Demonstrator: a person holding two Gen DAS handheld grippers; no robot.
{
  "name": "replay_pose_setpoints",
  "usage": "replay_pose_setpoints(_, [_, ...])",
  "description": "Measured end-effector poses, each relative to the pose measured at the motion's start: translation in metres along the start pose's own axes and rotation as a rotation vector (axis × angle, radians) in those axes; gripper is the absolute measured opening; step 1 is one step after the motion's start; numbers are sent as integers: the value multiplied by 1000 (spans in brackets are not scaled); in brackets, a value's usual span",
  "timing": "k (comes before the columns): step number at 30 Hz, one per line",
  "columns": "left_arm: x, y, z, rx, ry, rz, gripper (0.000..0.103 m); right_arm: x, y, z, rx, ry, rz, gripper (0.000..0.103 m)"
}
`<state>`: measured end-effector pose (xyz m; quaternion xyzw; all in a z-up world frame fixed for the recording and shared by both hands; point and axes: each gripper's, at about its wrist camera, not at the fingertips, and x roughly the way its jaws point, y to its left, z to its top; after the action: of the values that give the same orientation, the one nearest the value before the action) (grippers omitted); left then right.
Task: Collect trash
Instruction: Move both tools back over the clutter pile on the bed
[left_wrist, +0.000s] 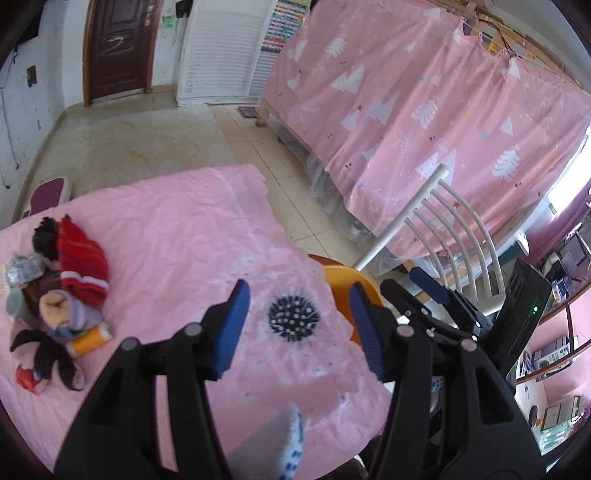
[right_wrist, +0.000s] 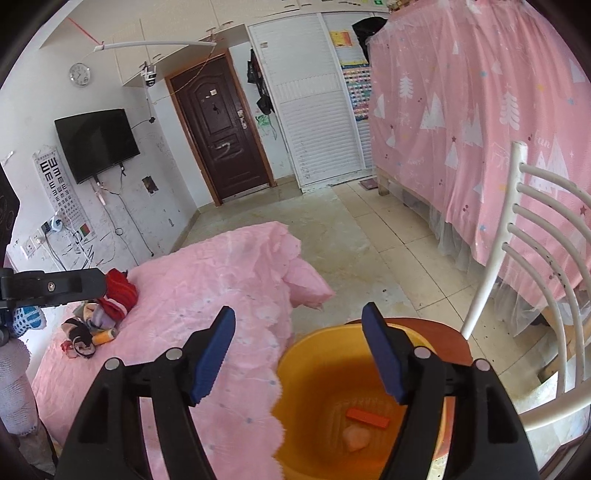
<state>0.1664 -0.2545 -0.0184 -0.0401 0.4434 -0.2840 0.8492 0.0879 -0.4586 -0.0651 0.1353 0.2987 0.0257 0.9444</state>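
My left gripper (left_wrist: 299, 291) is open above the pink table cloth (left_wrist: 177, 236), nothing held. A round black spiky thing (left_wrist: 293, 317) lies on the cloth, seen between the fingers. At the cloth's left edge sits a pile: red knitted cloth (left_wrist: 83, 266), crumpled foil (left_wrist: 24, 271), an orange tube (left_wrist: 90, 339), a red wrapper (left_wrist: 26, 376). My right gripper (right_wrist: 299, 310) is open and empty above an orange bucket (right_wrist: 295, 354). Inside the bucket lie an orange-red strip (right_wrist: 367, 417) and a pale crumpled lump (right_wrist: 356, 437).
The bucket stands on a wooden seat of a white-backed chair (right_wrist: 532, 236) to the right of the table. A pink curtained bed (right_wrist: 461, 129) runs along the right. Tiled floor (right_wrist: 351, 236) leads back to a dark door (right_wrist: 221, 136). Shelves (left_wrist: 554, 354) stand at far right.
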Motion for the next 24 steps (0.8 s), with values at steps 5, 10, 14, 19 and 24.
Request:
replay_pose_setpoints(5, [-30, 24, -6, -24, -59, 33, 61, 6, 37, 7, -48, 9, 35, 62])
replay_pose_setpoints(10, [-55, 50, -12, -56, -100, 75, 61, 15, 74, 12, -106, 24, 70, 62])
replay_pose_setpoints(14, [-71, 72, -19, -85, -125, 98, 62, 25, 108, 15, -156, 42, 99, 62])
replay_pose_setpoints(19, [-95, 101, -27, -111, -163, 149, 66, 41, 148, 16, -218, 67, 127, 63])
replay_pose_setpoints(24, [-110, 133, -33, -157, -180, 203, 66, 55, 182, 17, -272, 86, 155, 67])
